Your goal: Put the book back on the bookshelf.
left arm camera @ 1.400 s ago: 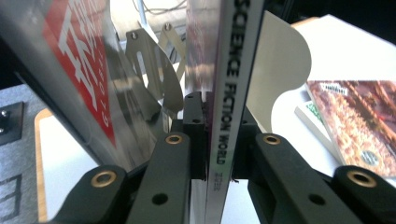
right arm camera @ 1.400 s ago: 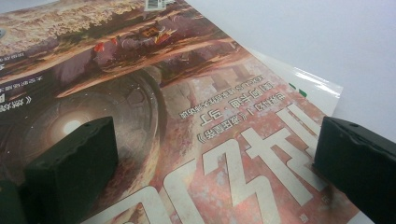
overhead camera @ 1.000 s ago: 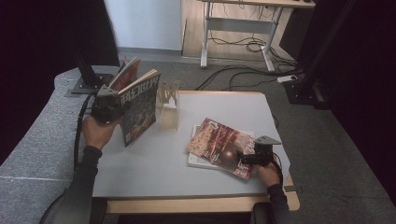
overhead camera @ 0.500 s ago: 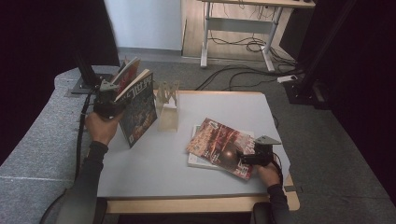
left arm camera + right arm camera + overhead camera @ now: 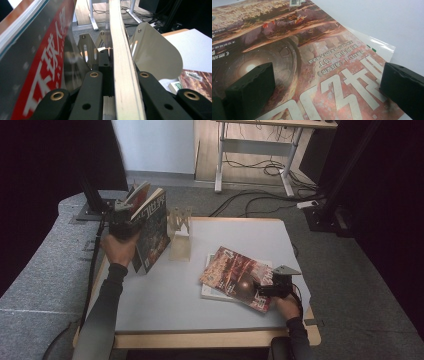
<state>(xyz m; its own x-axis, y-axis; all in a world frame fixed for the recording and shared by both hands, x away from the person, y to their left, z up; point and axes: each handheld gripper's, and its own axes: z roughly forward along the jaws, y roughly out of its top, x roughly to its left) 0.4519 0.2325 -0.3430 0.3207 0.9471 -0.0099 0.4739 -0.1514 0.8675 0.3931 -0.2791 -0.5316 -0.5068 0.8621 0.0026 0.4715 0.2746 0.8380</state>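
My left gripper (image 5: 122, 220) is shut on the edge of a dark-covered magazine (image 5: 152, 232) and holds it upright at the table's far left, just left of a pale divider rack (image 5: 180, 232). In the left gripper view the black jaws (image 5: 117, 82) clamp the magazine's page edge (image 5: 122, 62), a second magazine with red lettering (image 5: 42, 65) leans at the left, and the rack's metal dividers (image 5: 155, 55) stand just ahead. My right gripper (image 5: 262, 290) is open over the reddish magazine (image 5: 235, 275) lying flat at the front right, one pad (image 5: 252, 82) resting on its cover (image 5: 319, 57).
A white magazine (image 5: 379, 48) lies under the reddish one. The grey tabletop (image 5: 165, 300) is bare at the front left. Behind the table stand a desk frame (image 5: 250, 150) and floor cables (image 5: 260, 170); a black stand (image 5: 92, 202) is at the far left.
My left hand has carried the upright magazine a little farther back along the rack's left side. The right hand and the flat magazines have not moved.
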